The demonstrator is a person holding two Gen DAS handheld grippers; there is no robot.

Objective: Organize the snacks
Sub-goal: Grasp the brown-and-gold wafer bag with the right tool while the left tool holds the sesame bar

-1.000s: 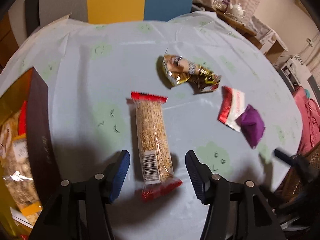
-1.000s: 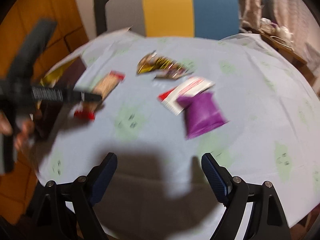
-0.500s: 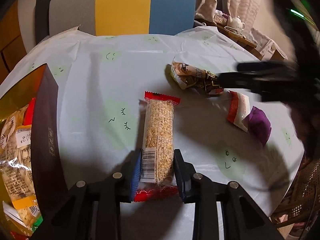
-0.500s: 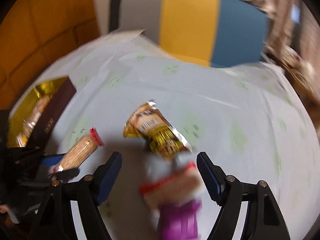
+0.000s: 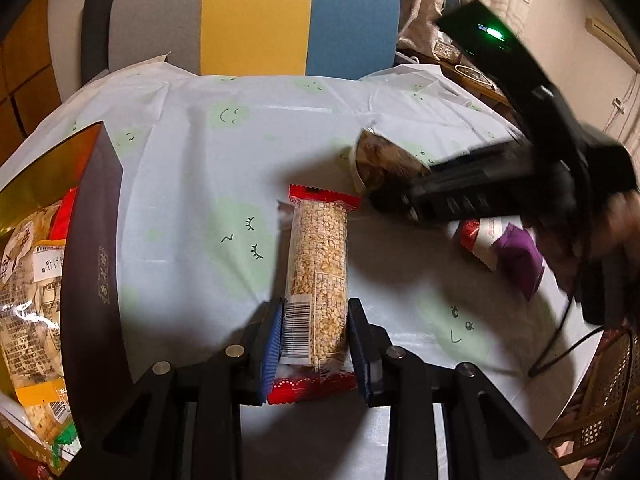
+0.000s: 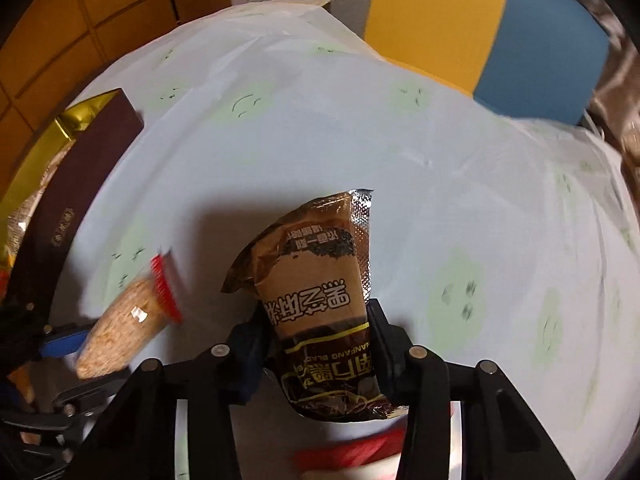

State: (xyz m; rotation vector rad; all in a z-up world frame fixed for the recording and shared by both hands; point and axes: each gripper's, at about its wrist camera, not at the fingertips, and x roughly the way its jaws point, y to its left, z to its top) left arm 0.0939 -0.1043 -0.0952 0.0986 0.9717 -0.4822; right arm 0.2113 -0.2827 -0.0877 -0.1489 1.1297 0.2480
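- Left gripper (image 5: 316, 334): jaws closed on the grain bar (image 5: 318, 276), blue pads pressed to both sides of its near end, just ahead of the barcode.
- Grain bar: long clear wrapper packed with tan puffed grains, red serrated seals at both ends, white barcode label by the near seal. It points away from the gripper over the tablecloth (image 5: 224, 184); whether it rests on the cloth or is lifted clear cannot be told.
- Right gripper (image 6: 316, 344): jaws closed on the brown packet (image 6: 320, 300), gripping its lower half from either side.
- Brown packet: glossy foil, brown and gold with a tan panel, large white characters and a yellow line across it, silver crimped seal at the far end. Wrapper is creased and puffed. It stands forward from the jaws above the cloth.
- Box (image 5: 90, 280): dark walls, gold lining, at the left edge of the table. Several wrapped snacks already lie inside it.
- Red-and-white packet (image 5: 478, 236) and purple packet (image 5: 520, 256): on the cloth to the right, touching, the purple one partly over the other; both partly hidden by the right gripper's body in the left view.
- Tablecloth: pale, printed with green smiley faces.
- Chair (image 5: 256, 20): grey, yellow and blue back, beyond the table.
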